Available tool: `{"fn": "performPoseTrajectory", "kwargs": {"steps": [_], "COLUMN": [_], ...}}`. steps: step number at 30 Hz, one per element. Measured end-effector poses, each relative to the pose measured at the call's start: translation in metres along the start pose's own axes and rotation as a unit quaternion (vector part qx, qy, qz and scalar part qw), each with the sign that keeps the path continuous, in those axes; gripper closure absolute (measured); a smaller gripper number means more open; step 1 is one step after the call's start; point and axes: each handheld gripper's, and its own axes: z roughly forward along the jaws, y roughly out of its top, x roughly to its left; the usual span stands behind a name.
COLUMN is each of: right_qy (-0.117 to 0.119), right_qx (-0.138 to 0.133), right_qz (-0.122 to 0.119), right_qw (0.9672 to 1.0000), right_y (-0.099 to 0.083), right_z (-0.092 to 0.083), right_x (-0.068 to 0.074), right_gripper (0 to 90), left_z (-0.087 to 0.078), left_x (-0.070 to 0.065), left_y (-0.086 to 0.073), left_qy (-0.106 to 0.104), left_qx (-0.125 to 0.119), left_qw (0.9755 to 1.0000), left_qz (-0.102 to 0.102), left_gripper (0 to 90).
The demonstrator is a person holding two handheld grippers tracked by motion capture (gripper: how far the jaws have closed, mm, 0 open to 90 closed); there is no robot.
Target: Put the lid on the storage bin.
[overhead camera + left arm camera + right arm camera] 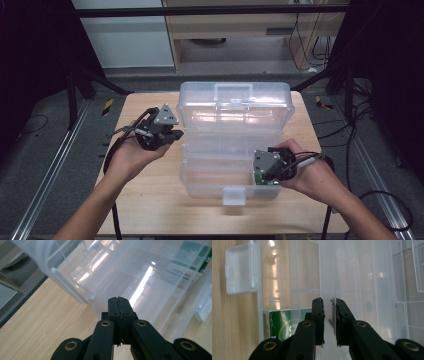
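The left gripper is holding its jaws pressed flat together with nothing between them, and is hanging just above the pale wooden desk, pointing at the near left corner of a large clear plastic organiser box.

In the right gripper view, the right gripper is keeping its jaws narrowly apart, with a thin clear partition wall of the box running between them; the pads look to be pinching it, though the see-through plastic makes contact hard to confirm. Just beside those jaws, a small green and white printed carton is lying in a compartment.

From above, the box is sitting open in the middle of the desk, its lid thrown back toward the far edge and its white latch facing the near edge. The right gripper is working inside the box's near right corner.

The step in hand seems to be arranging or steadying the inner tray. The next move probably calls for the left gripper to open and take the box's left side.
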Motion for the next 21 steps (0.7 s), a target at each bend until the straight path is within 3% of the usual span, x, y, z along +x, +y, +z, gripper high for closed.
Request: {"fn": "performPoseTrajectory", "kwargs": {"steps": [12, 21], "right_qy": [-0.001, 0.000], "right_qx": [0.000, 0.001], "right_qz": [-0.001, -0.001], "right_qw": [1.0000, 1.0000], "right_y": [0.000, -0.001], "right_z": [0.000, 0.000], "right_x": [0.001, 0.004], "right_gripper": [79.1, 78.9], "left_z": [0.006, 0.007], "left_x": [0.019, 0.024], "left_y": [0.007, 0.006], "left_qy": [-0.007, -0.008], "left_qx": [-0.012, -0.024], "left_qw": [0.9992, 0.9983], "left_qz": [-0.037, -0.053], "left_gripper": [89.9, 89.9]}}
